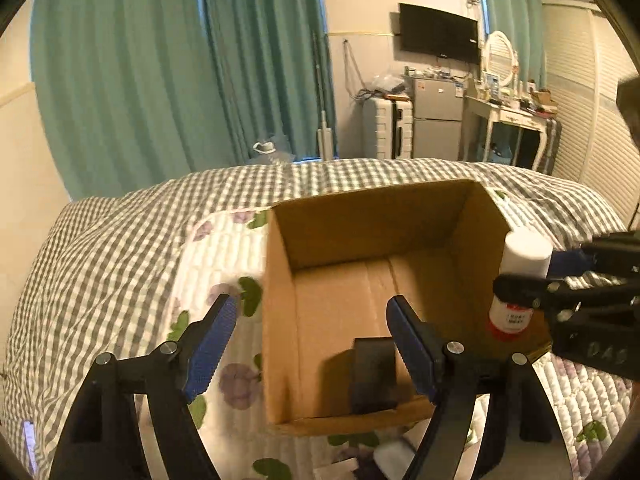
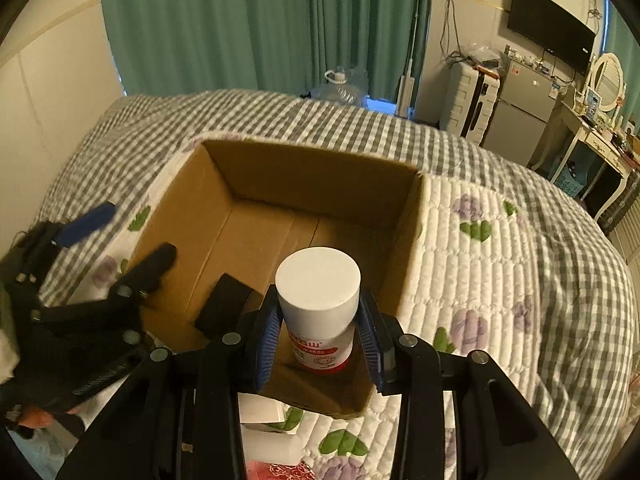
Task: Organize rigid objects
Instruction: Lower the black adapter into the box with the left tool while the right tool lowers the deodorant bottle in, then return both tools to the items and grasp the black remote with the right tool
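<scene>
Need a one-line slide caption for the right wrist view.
Right gripper holds a white-capped bottle upright inside the open cardboard box, near a black object on its floor.

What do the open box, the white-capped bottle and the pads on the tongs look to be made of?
Box: plain brown cardboard, matte, with creased folds and a floor seam.
Bottle: likely plastic, with a smooth white cap and a red-and-white printed label.
Pads on the right tongs, which grip the bottle: blue, finely ribbed, probably rubber or soft plastic.
</scene>
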`<state>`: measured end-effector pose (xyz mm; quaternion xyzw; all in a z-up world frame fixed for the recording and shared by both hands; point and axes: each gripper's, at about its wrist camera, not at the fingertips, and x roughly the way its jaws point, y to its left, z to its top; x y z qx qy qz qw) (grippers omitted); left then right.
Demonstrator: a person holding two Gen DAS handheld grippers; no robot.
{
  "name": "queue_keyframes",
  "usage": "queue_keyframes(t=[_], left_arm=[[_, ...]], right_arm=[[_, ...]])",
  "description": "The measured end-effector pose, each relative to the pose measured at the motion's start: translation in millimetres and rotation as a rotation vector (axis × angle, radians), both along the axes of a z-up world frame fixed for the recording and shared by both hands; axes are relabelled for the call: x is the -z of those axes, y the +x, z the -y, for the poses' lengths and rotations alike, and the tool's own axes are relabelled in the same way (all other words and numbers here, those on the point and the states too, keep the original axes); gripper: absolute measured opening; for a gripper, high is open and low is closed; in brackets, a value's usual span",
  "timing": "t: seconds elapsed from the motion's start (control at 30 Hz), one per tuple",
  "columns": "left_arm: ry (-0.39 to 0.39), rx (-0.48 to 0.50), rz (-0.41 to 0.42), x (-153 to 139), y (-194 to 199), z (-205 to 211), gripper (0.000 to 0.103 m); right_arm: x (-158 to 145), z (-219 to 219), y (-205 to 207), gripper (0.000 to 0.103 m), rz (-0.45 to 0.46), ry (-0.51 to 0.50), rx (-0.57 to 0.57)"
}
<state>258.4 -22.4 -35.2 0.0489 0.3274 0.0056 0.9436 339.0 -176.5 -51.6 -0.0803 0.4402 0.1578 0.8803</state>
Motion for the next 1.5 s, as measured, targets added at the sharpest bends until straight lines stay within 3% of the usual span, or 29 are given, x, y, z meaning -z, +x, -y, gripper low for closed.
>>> queue_keyframes(t=[0.2, 0.27, 0.3, 0.33, 0.47, 0.6, 0.77, 0.93, 1.1, 1.13, 1.37, 1.4, 1.5], left_arm=[[-0.014, -0.027, -0.013, 8, 3, -17, 0.080], [-0.026, -0.024, -0.016, 8, 2, -21, 0.080], [-0.037, -0.021, -0.019, 8, 1, -23, 0.080], [-0.046, -0.018, -0.023, 6, 0, -24, 0.080], [-0.058, -0.011, -0.021, -3, -13, -25, 0.089], [-0.040, -0.010, 0.001, -17, -38, -25, 0.090], [-0.039, -0.015, 0.008, -33, -77, -28, 0.097], [-0.046, -0.043, 0.021, -33, -120, -32, 0.099], [-0.040, -0.087, 0.008, -9, -148, -36, 0.099], [-0.038, -0.087, 0.011, -3, -153, -36, 0.099], [-0.028, -0.125, -0.044, 40, -156, -47, 0.099], [-0.031, -0.131, -0.051, 46, -156, -50, 0.099], [-0.054, -0.123, -0.083, 59, -154, -55, 0.099]], right_arm=[[18, -14, 9, 0.037, 0.006, -0.033, 0.014], [19, -13, 12, 0.054, 0.010, -0.027, 0.027], [18, -13, 12, 0.068, 0.018, -0.029, 0.034], [15, -12, 11, 0.071, 0.039, -0.034, 0.050], [-2, -10, 1, 0.071, 0.080, -0.045, 0.080], [-23, -7, -25, 0.073, 0.117, -0.051, 0.085], [-47, -2, -74, 0.075, 0.169, -0.054, 0.085], [-52, 0, -126, 0.075, 0.200, -0.042, 0.059], [-19, -9, -173, 0.075, 0.173, -0.020, 0.031], [-19, -9, -173, 0.075, 0.173, -0.020, 0.031], [54, -26, -175, 0.075, 0.027, 0.001, 0.041], [64, -28, -173, 0.073, 0.004, -0.003, 0.038], [90, -40, -170, 0.053, -0.058, -0.011, 0.012]])
